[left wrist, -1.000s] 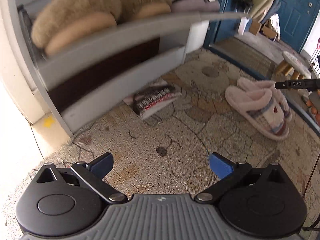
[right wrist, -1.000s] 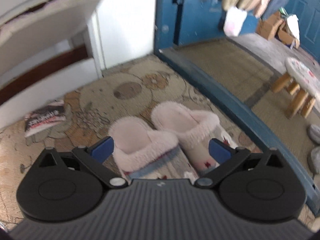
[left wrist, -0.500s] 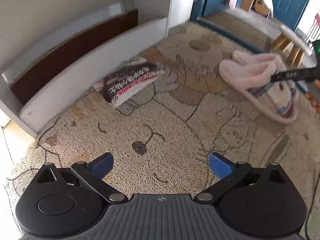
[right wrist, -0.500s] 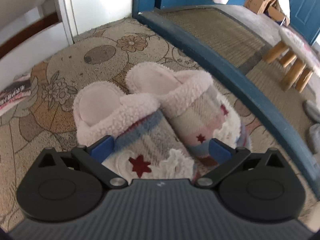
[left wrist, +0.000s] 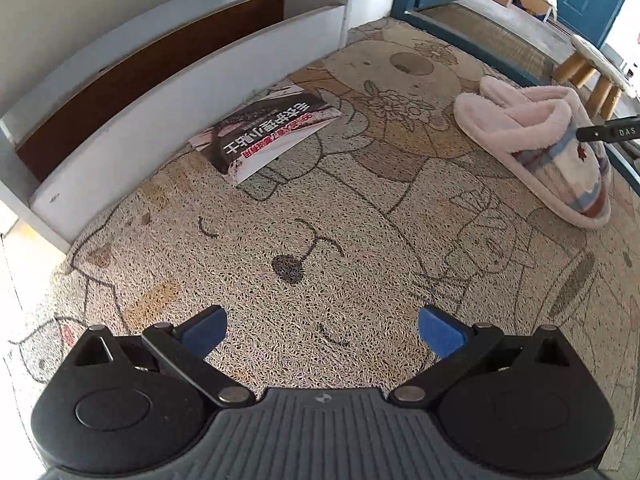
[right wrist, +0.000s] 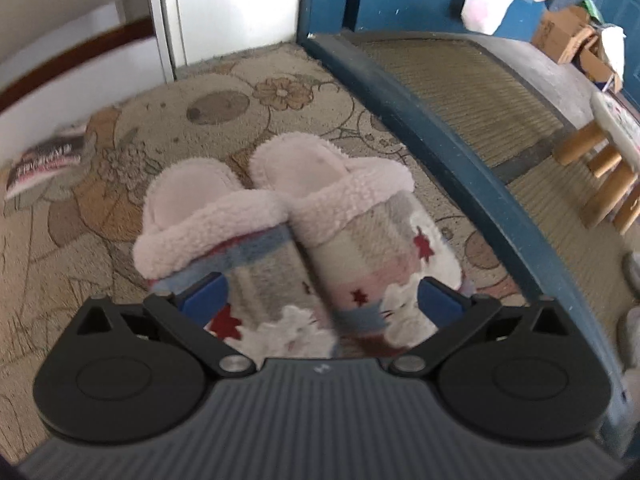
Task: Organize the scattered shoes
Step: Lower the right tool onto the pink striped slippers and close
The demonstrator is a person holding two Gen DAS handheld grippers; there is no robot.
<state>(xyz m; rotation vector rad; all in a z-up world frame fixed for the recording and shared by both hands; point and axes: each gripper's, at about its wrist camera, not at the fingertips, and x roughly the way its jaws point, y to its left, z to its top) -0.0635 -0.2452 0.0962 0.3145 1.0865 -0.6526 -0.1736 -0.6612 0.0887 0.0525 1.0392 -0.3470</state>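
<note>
Below, the right gripper stands with jaws wide apart straddling the toe ends of the pair of fleecy pink slippers, which lie side by side and touching on the patterned mat; nothing is clamped. Left gripper: fully spread, empty, above bare mat, with a book lying against the white shoe rack.

I see bare patterned floor mat ahead of my left gripper, with only the dark-covered book against the white shoe rack blocking.
</note>
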